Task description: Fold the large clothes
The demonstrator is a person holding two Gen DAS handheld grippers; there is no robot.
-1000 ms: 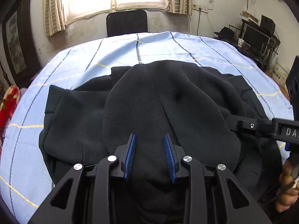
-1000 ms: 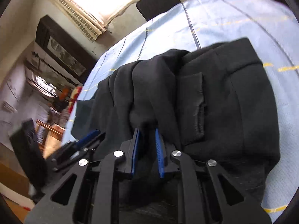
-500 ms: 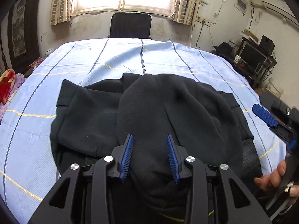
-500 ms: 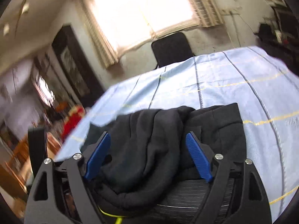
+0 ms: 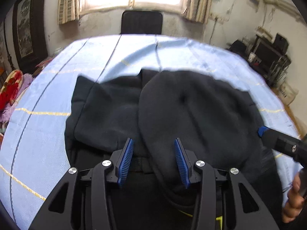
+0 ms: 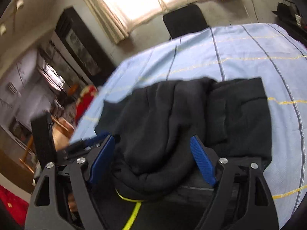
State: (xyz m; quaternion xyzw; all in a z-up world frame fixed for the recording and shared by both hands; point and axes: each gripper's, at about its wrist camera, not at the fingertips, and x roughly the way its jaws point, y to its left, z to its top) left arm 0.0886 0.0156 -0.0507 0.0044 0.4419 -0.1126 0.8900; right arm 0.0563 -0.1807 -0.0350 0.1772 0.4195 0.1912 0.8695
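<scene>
A black hooded garment (image 5: 172, 115) lies folded in a bundle on the light blue sheet (image 5: 57, 88), hood spread on top. It also shows in the right wrist view (image 6: 191, 118), with a yellow-green strip (image 6: 132, 212) at its near edge. My left gripper (image 5: 153, 153) is open and empty, jaws wide, hovering over the near edge of the garment. My right gripper (image 6: 151, 153) is open and empty above the hood's near rim; one of its fingers (image 5: 262, 131) shows at the right of the left wrist view.
The sheet covers a bed with dark and yellow stripes. A black chair (image 5: 142, 22) stands at the far edge under the window. Black equipment shelves (image 5: 268, 55) stand at the right. A red patterned blanket (image 5: 9, 88) lies at the left.
My right gripper opened from nearly shut and let go of the fabric, then lifted back. My left gripper opened a little wider and pulled back slightly. The garment stays put.
</scene>
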